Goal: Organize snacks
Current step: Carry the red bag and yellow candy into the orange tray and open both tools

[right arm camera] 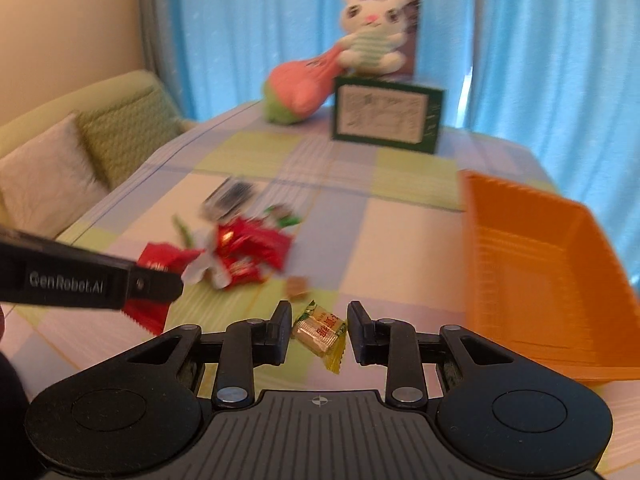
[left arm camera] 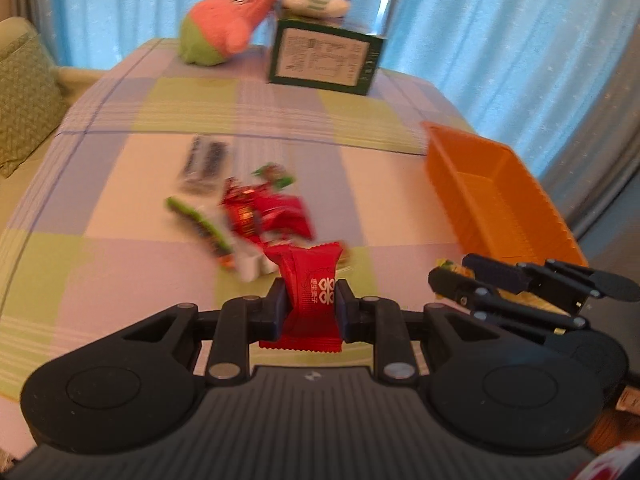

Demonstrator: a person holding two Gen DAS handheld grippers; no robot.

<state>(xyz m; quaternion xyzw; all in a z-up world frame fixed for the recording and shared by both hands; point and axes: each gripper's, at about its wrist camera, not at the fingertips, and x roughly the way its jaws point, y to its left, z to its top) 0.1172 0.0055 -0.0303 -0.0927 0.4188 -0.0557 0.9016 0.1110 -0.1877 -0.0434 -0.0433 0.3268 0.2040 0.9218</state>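
2 snacks are gripped above the table, presumably to be dropped into the orange tray (right arm camera: 532, 264) nearby: the left gripper (left arm camera: 310, 306) clamps a red packet (left arm camera: 312, 300) with white print, the right gripper (right arm camera: 319, 330) pinches a small yellow candy (right arm camera: 322, 332), crinkly and see-through, while the pile (left arm camera: 256, 208) waits on the checked cloth

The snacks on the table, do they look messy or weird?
Yes, a bit messy. The snacks lie in a loose jumbled pile on the checked tablecloth, not in the orange basket, which looks empty. Behind, a pink plush toy leans tipped against the green box.
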